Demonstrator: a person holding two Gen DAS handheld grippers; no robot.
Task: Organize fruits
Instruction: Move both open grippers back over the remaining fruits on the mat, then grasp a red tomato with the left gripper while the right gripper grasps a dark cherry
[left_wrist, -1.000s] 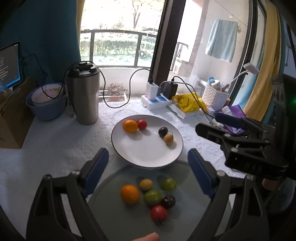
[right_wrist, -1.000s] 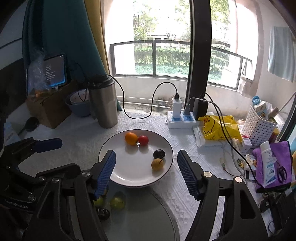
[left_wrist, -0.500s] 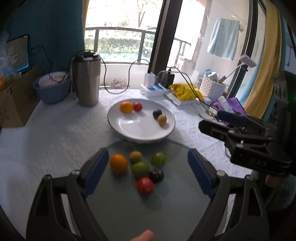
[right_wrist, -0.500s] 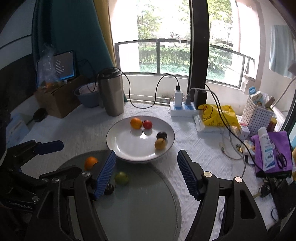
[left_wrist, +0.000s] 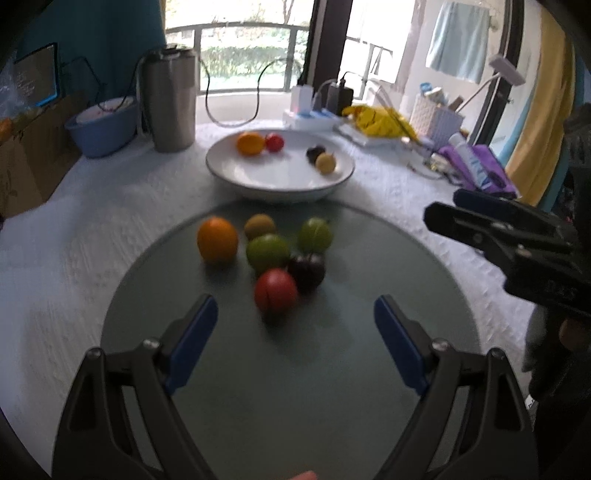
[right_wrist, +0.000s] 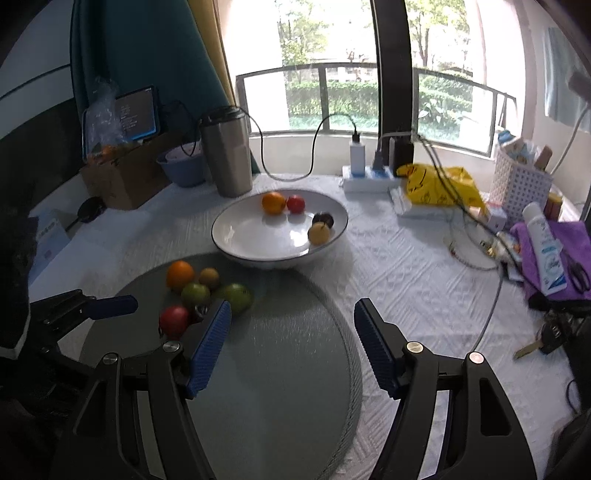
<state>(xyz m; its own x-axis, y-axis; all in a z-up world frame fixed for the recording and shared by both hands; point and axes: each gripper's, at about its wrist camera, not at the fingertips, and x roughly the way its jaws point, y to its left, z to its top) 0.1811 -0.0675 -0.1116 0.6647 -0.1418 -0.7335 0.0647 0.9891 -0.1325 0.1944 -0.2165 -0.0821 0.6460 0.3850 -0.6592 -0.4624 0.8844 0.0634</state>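
Both tongs stand wide apart and hold nothing. The left tongs (left_wrist: 295, 332) hover low over the grey mat (left_wrist: 406, 266), with the red fruit (left_wrist: 275, 290) just ahead between the tips. Touching it beyond are the dark plum (left_wrist: 307, 271) and a green fruit (left_wrist: 266, 253); past those lie the orange (left_wrist: 217, 240), a brownish fruit (left_wrist: 259, 226) and a second green fruit (left_wrist: 314, 235). The right tongs (right_wrist: 291, 343) hang over bare mat, that cluster off to their left.

Farther out sits the white plate (left_wrist: 258, 181), holding four fruits: an orange one (left_wrist: 250, 143), a red one (left_wrist: 274, 141), a dark one (left_wrist: 316, 153) and a yellow one (left_wrist: 326, 163). If the plate is the goal, four are in and six are left, the red likely next.

The left view shows all six mat fruits; in the right view the plum is mostly hidden behind the near finger (right_wrist: 210, 343). Only the right view shows the keys (right_wrist: 543, 338) off to the right.
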